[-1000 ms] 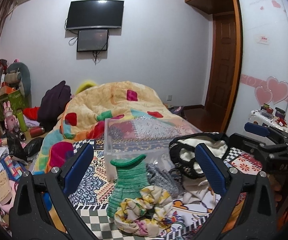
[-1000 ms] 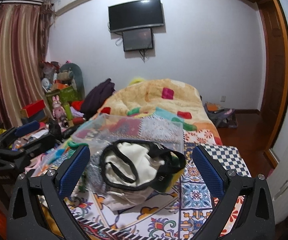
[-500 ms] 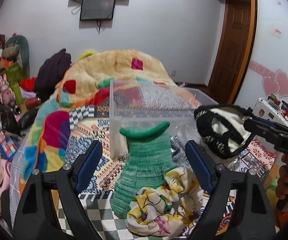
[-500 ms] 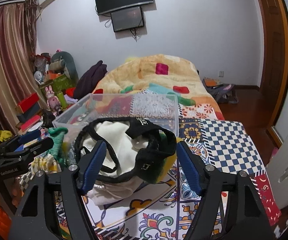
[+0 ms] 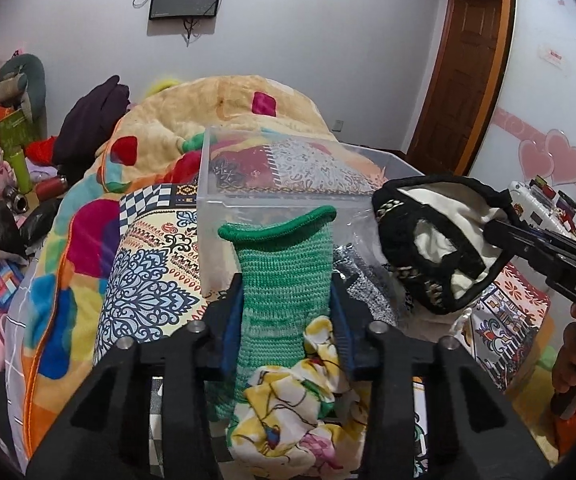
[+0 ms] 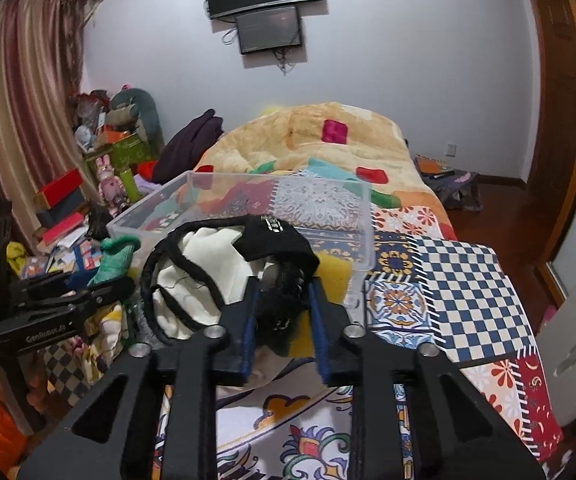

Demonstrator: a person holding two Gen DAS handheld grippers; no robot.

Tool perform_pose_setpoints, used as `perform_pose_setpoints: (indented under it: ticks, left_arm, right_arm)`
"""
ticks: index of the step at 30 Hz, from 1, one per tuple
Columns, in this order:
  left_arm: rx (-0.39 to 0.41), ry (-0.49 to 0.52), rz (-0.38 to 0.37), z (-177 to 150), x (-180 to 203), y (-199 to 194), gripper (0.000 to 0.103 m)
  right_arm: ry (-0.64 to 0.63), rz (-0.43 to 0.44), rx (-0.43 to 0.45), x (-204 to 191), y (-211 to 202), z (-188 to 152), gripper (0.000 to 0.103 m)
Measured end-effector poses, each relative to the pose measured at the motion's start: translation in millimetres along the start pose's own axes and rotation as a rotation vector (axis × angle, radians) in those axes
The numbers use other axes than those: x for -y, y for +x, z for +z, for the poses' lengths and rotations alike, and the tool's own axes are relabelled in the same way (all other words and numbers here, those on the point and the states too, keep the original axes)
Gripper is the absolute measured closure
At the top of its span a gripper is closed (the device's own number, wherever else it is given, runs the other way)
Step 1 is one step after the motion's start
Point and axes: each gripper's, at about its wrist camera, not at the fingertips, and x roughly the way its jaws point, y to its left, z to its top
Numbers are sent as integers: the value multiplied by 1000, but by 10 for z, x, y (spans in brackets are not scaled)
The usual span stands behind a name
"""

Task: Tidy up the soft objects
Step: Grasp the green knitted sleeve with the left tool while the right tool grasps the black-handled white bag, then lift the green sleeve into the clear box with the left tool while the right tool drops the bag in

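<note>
My left gripper (image 5: 286, 312) is shut on a green knitted pouch (image 5: 284, 280) that stands upright on the bed, with a yellow floral cloth (image 5: 288, 412) lying against its base. My right gripper (image 6: 282, 312) is shut on the black edge of a black-and-cream bag (image 6: 216, 276); the bag also shows in the left wrist view (image 5: 436, 240). A clear plastic bin (image 5: 288, 176) sits just behind both items, and shows in the right wrist view (image 6: 280, 204). A grey knitted piece (image 5: 362, 284) lies between the pouch and the bag.
The patterned quilt (image 6: 448, 280) covers the bed, with a heaped orange blanket (image 6: 328, 140) behind the bin. Boxes, toys and clutter (image 6: 88, 184) crowd the left side. A wooden door (image 5: 460, 80) and floor are on the right.
Both grippers moved forward and closed: the left onto the green pouch, the right onto the black-and-cream bag. Both were open a second ago.
</note>
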Motion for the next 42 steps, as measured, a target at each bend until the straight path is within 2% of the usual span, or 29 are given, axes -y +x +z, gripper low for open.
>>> perform_pose_setpoints:
  ticks: [6,14,20,24,29,35,38,42]
  left_arm:
    - [16,-1,-6,38,-6,-75,81]
    - [81,4,-8,183,-4,-280,82]
    - [112,12,-31,311,23,-366,82]
    - [112,32,-33,326,50,-346,82]
    - [73,38,-36,325,54,-239,82]
    - [104,21,-75,523,-1,-297,82]
    - [103,16,-101,641,-12,-267,82]
    - [70,12,-122,743,-7,-115,82]
  right_arm:
    - [-22,41,12,-71,20,0,91]
    - [-21,111,68,-136,-97,139,92]
    - [-46,127,121,-197,-171,275,92]
    - [-50,112,159,-170,-192,380,92]
    - [-20,98,209,-43,-235,554,93]
    - [3,63,265,34,-255,756,93]
    - [23,47,257,55,-155,766,93]
    - [45,12,193,107,122,715,93]
